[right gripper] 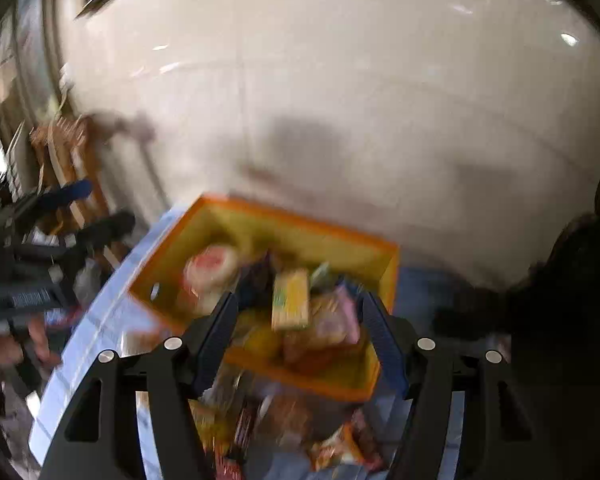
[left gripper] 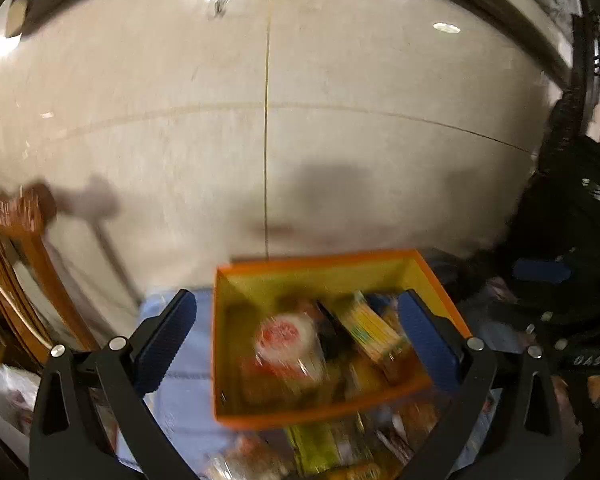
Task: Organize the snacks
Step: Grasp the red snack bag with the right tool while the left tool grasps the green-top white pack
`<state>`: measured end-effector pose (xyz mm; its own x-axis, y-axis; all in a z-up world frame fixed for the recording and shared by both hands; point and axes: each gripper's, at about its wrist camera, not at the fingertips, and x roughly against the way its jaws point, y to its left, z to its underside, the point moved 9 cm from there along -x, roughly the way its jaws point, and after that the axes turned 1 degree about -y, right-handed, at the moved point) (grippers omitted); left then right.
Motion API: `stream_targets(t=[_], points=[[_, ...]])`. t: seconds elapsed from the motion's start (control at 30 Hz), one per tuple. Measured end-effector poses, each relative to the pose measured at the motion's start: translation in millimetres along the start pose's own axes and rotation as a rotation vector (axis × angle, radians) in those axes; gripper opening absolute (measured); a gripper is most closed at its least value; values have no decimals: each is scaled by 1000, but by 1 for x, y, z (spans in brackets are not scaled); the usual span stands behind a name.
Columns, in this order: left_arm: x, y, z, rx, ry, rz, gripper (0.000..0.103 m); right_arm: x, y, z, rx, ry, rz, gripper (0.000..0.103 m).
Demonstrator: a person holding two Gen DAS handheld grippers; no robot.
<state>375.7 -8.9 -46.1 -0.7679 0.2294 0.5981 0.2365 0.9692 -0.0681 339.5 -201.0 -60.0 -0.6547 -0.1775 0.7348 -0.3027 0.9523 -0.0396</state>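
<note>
An orange box (left gripper: 324, 414) with a yellow inside stands on a light blue cloth (left gripper: 180, 384). It holds a round white pack with a red label (left gripper: 286, 338), a yellow carton (left gripper: 374, 332) and several other snacks. My left gripper (left gripper: 296, 320) is open and empty above the box. In the right wrist view the box (right gripper: 300, 220) shows the same white pack (right gripper: 210, 266) and yellow carton (right gripper: 290, 300). My right gripper (right gripper: 298, 320) is open and empty above its near side. Loose snacks (right gripper: 332, 448) lie in front of the box. Both views are blurred.
A wooden chair (left gripper: 24, 264) stands left of the table; it also shows in the right wrist view (right gripper: 72, 160). The left gripper (right gripper: 60, 216) appears at the left of the right wrist view. Beige floor tiles (left gripper: 260, 120) lie beyond. Dark furniture (left gripper: 572, 240) stands on the right.
</note>
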Motion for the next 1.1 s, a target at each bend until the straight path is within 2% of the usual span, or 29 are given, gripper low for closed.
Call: stream_targets(t=[0.07, 0.1, 0.2, 0.33, 0.4, 0.5, 0.63, 0.77, 0.83, 0.87, 0.9, 0.93, 0.97, 1.0, 1.03, 1.07, 1.1], points=[[12, 1, 30, -10, 6, 10, 99, 5, 12, 34, 9, 19, -34, 70], [20, 4, 58, -33, 23, 2, 99, 7, 17, 53, 14, 27, -42, 75], [34, 13, 140, -72, 85, -28, 99, -1, 41, 131, -17, 80, -65, 80], [39, 35, 247, -49, 205, -67, 99, -30, 84, 211, -19, 185, -82, 80], [36, 43, 284, -48, 256, -88, 99, -45, 104, 233, 22, 208, -73, 80], [27, 54, 303, -41, 284, -113, 99, -59, 111, 242, 56, 209, -24, 80], [13, 58, 305, -53, 296, -139, 99, -80, 102, 241, -56, 239, -31, 80], [-10, 69, 318, -35, 368, -184, 99, -98, 91, 236, -183, 252, -44, 85], [-12, 74, 320, -1, 350, -166, 99, -108, 88, 238, -248, 278, -61, 84], [-10, 76, 320, 19, 351, -158, 99, -113, 88, 242, -231, 312, -45, 71], [-8, 75, 320, 30, 347, -147, 93, -116, 94, 247, -103, 327, 27, 54], [-3, 71, 318, 12, 330, -128, 79, -114, 105, 247, -36, 308, 9, 46], [1, 65, 317, -16, 314, -106, 66, -113, 109, 248, -10, 309, 6, 45], [7, 52, 315, -68, 291, -73, 32, -112, 112, 249, 11, 312, 10, 45], [11, 44, 315, -110, 283, -72, 14, -111, 114, 250, 6, 316, 5, 45], [14, 40, 317, -118, 281, -75, 14, -110, 115, 251, -12, 311, -4, 45], [17, 42, 317, -84, 281, -63, 14, -107, 116, 252, -20, 301, -3, 45]])
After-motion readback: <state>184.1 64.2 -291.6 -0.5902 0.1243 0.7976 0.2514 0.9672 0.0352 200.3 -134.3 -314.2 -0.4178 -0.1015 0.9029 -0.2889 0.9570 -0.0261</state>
